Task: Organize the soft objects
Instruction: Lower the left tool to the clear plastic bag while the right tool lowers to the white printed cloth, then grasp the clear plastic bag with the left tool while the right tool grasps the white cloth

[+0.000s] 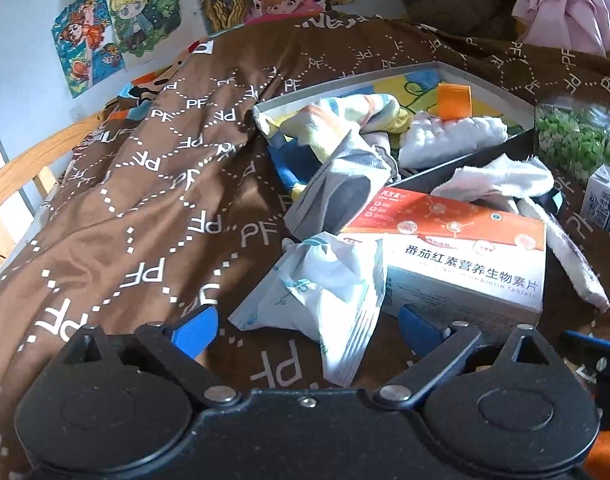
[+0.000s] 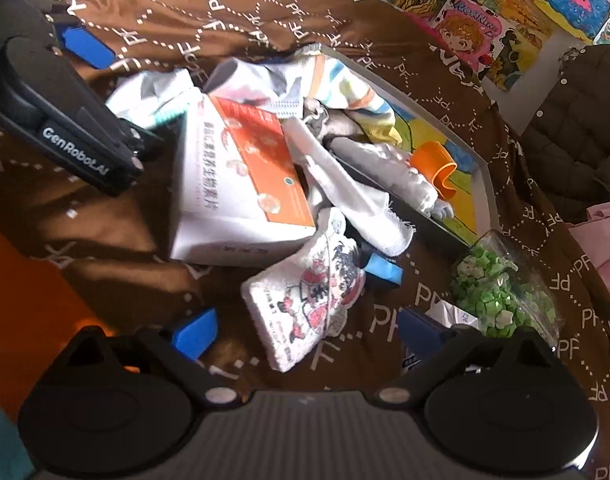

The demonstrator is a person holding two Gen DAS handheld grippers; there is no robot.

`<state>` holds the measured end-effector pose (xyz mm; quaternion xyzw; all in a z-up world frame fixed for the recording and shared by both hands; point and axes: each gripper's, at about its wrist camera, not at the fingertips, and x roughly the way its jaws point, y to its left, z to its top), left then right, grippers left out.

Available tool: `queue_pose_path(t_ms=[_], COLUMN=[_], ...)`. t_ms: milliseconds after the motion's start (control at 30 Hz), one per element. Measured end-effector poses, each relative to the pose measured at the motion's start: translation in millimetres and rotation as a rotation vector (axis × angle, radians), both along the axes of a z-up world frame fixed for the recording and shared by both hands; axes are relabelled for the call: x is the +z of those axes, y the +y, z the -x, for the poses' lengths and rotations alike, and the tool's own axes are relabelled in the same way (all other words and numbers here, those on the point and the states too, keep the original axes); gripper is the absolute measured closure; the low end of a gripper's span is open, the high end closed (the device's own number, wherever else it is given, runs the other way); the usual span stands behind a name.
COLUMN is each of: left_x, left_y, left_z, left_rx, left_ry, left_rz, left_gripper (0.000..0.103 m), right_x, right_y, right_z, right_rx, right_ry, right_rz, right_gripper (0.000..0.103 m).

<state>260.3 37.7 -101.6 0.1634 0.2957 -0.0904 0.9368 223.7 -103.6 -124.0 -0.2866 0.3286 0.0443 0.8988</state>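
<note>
In the left wrist view my left gripper [image 1: 307,330] is open, low over the brown bedspread. A crumpled white and blue packet [image 1: 325,292] lies between its blue pads [image 1: 195,330], and neither pad touches it. My right gripper [image 2: 307,334] is open too. A small white plush pillow with a cartoon figure [image 2: 305,296] lies between its fingers, clear of both pads. Behind both sits a grey-rimmed tray [image 1: 385,76] holding a striped cloth [image 1: 337,120] and a white fluffy piece [image 1: 453,136]. A grey and white sock [image 1: 341,184] hangs over the tray's corner.
An orange and white carton [image 1: 457,248] lies against the tray, with a frayed white cloth [image 1: 501,180] behind it. An orange cup [image 2: 433,164] sits in the tray. A bag of green paper stars [image 2: 501,284] lies at the right. The left gripper's black housing [image 2: 73,148] is at the upper left.
</note>
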Motion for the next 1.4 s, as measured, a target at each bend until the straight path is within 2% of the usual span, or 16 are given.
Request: queue_pose_path(t_ms=[233,467,533,667,767,1000,1067,1167,1400], left_x=[-5,-5,-4,1,7,17,19,22,25], left_y=[-3,-10,-11,-13,-13,-9,-9,-10,-15], left_z=[-3,2,2,6,10,24,27,31,44], left_rx=[-0.044,-0.085,-0.076,-0.053,-0.029,-0.005,-0.009,-0.014,-0.037], left_ry=[-0.013,-0.030,-0.017,0.004,0.023,0.103,0.113,0.112,0.108], left_rz=[-0.016,-0.072,-0.075,-0.050,-0.021,0.105,0.125,0.138,0.144], left_gripper=[0.019,0.043,0.046,0.048,0.049,0.050,0.050,0.051,0.052], right_x=[-4,-4,-2,3,4,2,2,4,9], right_y=[1,5,3,-2,-5,-10,-12,-14,-11], right_z=[-5,-5,-6,-8,-9,-12,-13,-14,-10], right_rx=[-0.006,-0.019,-0.035,-0.072,-0.082,-0.095,-0.100,-0.111,-0.102], right_ry=[-0.007,-0.026,-0.035,-0.051,-0.054,-0.051,-0.049,-0.042,-0.050], right_rz=[0.019,0.065,0.070,0.057,0.062,0.054,0.050,0.029,0.016], right_gripper=[0.007,0.020,0.023,0.031,0.047,0.062,0.072,0.081,0.088])
